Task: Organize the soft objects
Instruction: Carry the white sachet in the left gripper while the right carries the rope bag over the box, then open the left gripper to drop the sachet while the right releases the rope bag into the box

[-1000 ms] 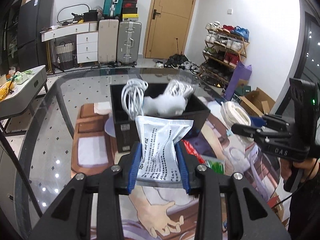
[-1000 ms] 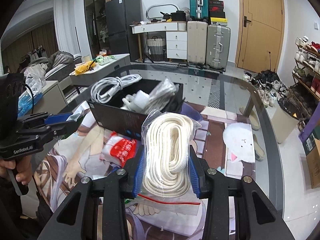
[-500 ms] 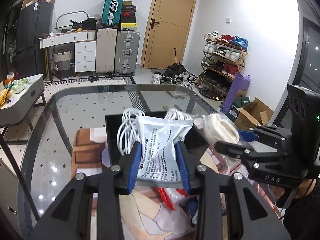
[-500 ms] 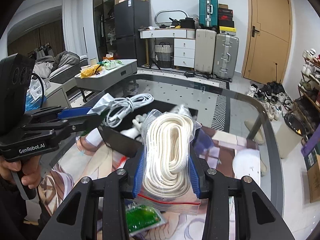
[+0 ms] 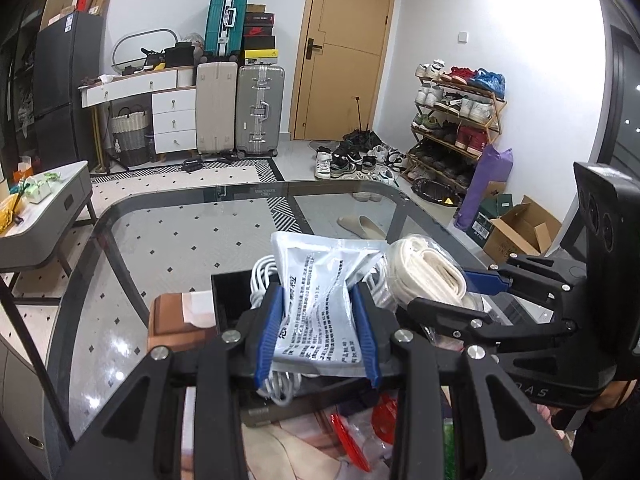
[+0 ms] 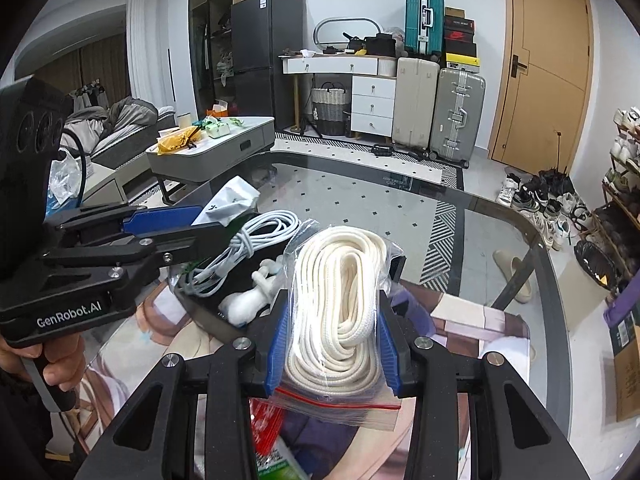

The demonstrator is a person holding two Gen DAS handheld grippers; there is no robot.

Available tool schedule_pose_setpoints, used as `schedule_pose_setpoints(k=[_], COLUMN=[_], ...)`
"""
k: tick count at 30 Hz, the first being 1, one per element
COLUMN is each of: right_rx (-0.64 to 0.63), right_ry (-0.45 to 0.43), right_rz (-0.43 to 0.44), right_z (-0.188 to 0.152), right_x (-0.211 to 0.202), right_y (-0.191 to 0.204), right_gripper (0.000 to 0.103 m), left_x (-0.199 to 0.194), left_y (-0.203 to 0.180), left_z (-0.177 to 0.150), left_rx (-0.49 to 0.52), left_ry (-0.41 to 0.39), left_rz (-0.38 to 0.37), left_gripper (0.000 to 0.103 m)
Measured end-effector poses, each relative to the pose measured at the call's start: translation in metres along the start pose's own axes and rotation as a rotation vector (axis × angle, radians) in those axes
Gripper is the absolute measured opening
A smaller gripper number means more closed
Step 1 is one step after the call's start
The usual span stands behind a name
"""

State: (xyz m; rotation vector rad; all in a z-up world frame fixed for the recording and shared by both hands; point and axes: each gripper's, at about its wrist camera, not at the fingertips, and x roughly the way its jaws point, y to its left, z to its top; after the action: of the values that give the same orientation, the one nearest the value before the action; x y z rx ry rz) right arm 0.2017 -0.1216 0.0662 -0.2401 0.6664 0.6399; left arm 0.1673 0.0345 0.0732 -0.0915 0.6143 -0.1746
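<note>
Glass tabletop [image 5: 168,240] stretches out ahead of both my grippers, with suitcases and a door beyond. My left gripper [image 5: 318,334] is clamped on a silver foil packet [image 5: 320,300], and my right gripper [image 6: 334,346] is clamped on a clear zip bag of white rope [image 6: 340,300]. Just ahead of and below both sits the black box [image 6: 216,320], already holding a coiled white cable [image 6: 244,248] and a white knotted piece [image 6: 256,292]. I judge this the carry step, both soft items held above the box. Next I need to lower each one inside, then part the jaws, watching that the two grippers do not collide.
</note>
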Motion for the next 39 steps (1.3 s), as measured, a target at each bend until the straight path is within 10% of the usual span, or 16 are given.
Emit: schedule_pose_setpoints(k=[39], right_rx=[-0.185], right_ry=[0.156], right_rz=[0.021], right_z=[0.014], right_x=[0.096], right_y=[0.022], right_gripper=[0.041], left_x=[0.050], left_y=[0.016], left_z=[-0.023], left_rx=[0.054], left_ry=[0.095], left_rz=[0.069], left_gripper=[0.042])
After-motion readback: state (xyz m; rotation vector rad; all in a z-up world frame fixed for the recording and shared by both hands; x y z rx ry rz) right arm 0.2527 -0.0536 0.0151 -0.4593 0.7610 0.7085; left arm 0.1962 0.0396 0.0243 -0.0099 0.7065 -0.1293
